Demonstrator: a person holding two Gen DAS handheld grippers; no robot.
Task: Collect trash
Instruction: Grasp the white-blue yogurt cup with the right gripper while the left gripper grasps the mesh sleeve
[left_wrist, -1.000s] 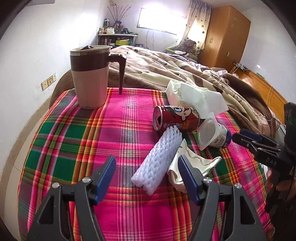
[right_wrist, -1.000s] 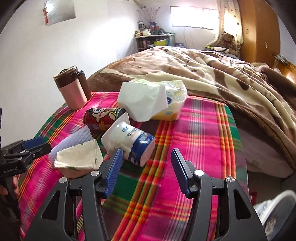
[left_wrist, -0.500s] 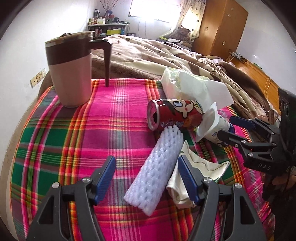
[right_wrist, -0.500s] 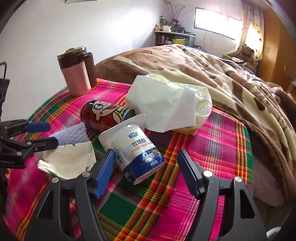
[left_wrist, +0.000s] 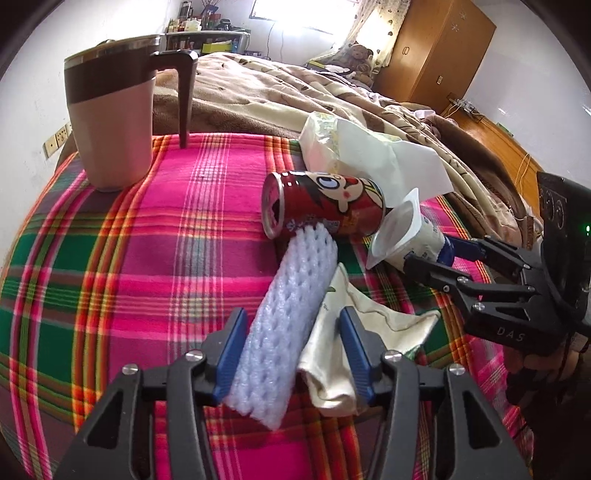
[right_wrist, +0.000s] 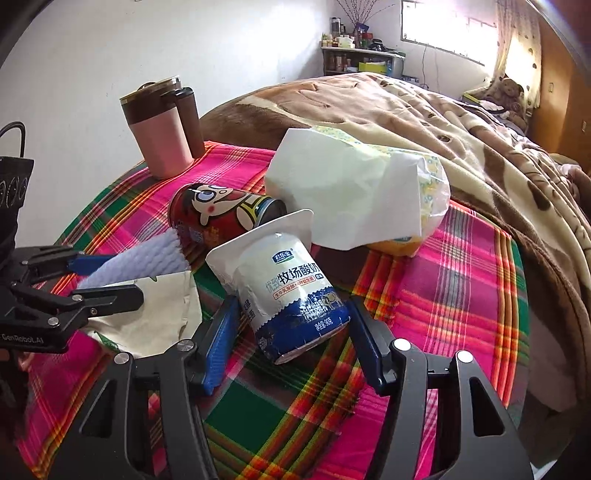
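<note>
While both grippers hang low over the plaid tablecloth (left_wrist: 140, 258), the left gripper (left_wrist: 291, 343) has just been narrowing its jaws around the near end of the white foam sleeve (left_wrist: 291, 314) and the edge of a crumpled cream wrapper (left_wrist: 354, 332); whether its blue pads already press on them cannot be told. The right gripper (right_wrist: 291, 339) has just been drawing its jaws in too, with the tipped-over yogurt cup (right_wrist: 288, 291) lying between them and the pads still apart from its sides. Just beyond, a red can (left_wrist: 325, 206) lies on its side, touching the foam's far end. Behind it sits a white tissue pack (right_wrist: 354, 192). Farther back a pink-and-brown mug (left_wrist: 110, 110) stands upright at the cloth's far edge, with the blanket-covered bed (right_wrist: 461, 122) behind.
</note>
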